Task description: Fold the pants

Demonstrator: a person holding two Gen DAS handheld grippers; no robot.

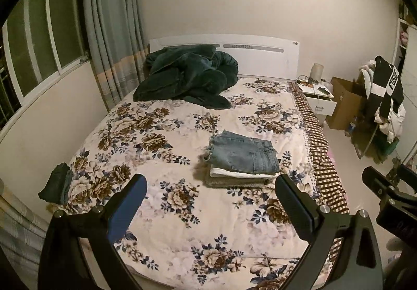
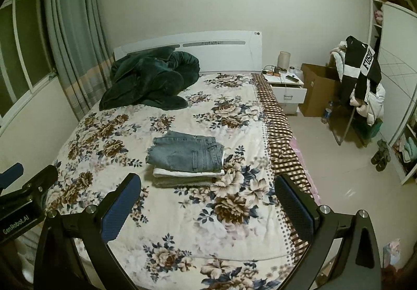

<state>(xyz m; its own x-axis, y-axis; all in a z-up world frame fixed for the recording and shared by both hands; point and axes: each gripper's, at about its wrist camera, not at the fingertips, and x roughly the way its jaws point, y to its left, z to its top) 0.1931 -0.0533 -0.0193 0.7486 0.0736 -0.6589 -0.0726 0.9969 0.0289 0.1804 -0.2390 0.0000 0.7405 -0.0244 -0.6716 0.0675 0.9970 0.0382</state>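
Folded blue jeans (image 1: pixel 243 153) lie on top of a stack with a white garment (image 1: pixel 242 173) and a grey one (image 1: pixel 234 182) beneath, on the floral bedspread (image 1: pixel 182 212). The same jeans (image 2: pixel 186 153) show in the right wrist view. My left gripper (image 1: pixel 211 186) is open and empty, held above the bed in front of the stack. My right gripper (image 2: pixel 208 186) is open and empty, also short of the stack. The right gripper shows at the right edge of the left wrist view (image 1: pixel 391 193); the left one shows at the left edge of the right wrist view (image 2: pixel 23 186).
A dark green blanket (image 1: pixel 187 76) is heaped by the white headboard (image 1: pixel 260 55). A small dark folded garment (image 1: pixel 56 183) lies at the bed's left edge. A nightstand (image 1: pixel 319 97), cardboard box (image 1: pixel 344 102) and a chair with clothes (image 1: pixel 385 97) stand right of the bed. Curtains (image 1: pixel 112 29) hang at left.
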